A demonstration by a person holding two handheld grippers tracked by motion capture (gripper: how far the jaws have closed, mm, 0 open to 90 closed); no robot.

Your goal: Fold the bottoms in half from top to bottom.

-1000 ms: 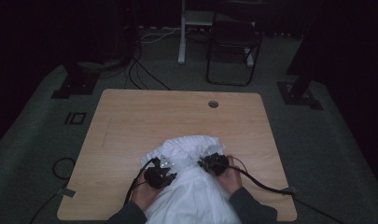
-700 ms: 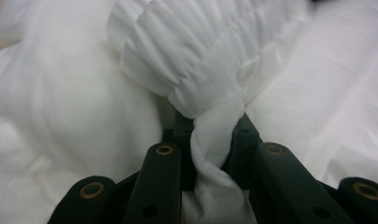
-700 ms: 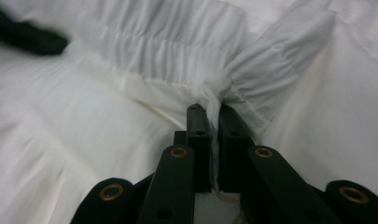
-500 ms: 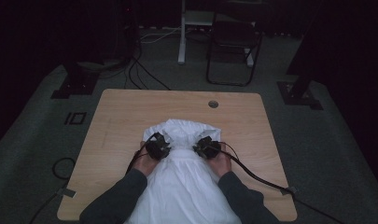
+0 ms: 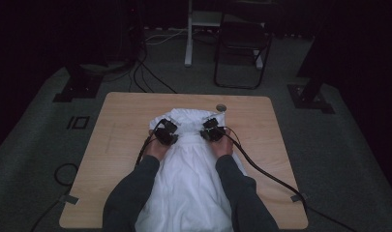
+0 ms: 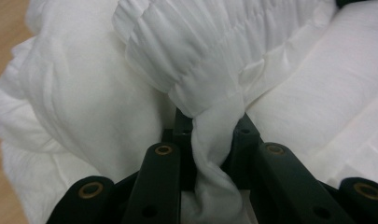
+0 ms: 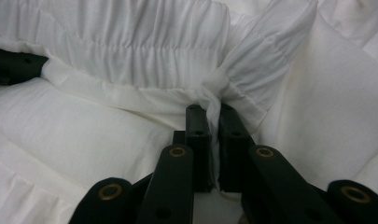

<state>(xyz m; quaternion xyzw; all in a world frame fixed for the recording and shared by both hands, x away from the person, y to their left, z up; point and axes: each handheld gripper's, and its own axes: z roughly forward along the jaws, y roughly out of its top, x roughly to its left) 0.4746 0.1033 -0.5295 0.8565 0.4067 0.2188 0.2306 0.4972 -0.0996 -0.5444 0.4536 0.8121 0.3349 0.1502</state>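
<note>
Lying across the middle of the wooden table [image 5: 116, 145], a white garment [image 5: 188, 179] runs from near the far edge back over the near edge, between the person's forearms. The left gripper [image 5: 166, 133] has its jaws clamped on a twisted bunch of the gathered, elasticated hem. The right gripper [image 5: 212, 130], just beside it, pinches a thin fold of the same hem. A small round fitting, perhaps a cable hole [image 5: 221, 108], sits near the far edge.
</note>
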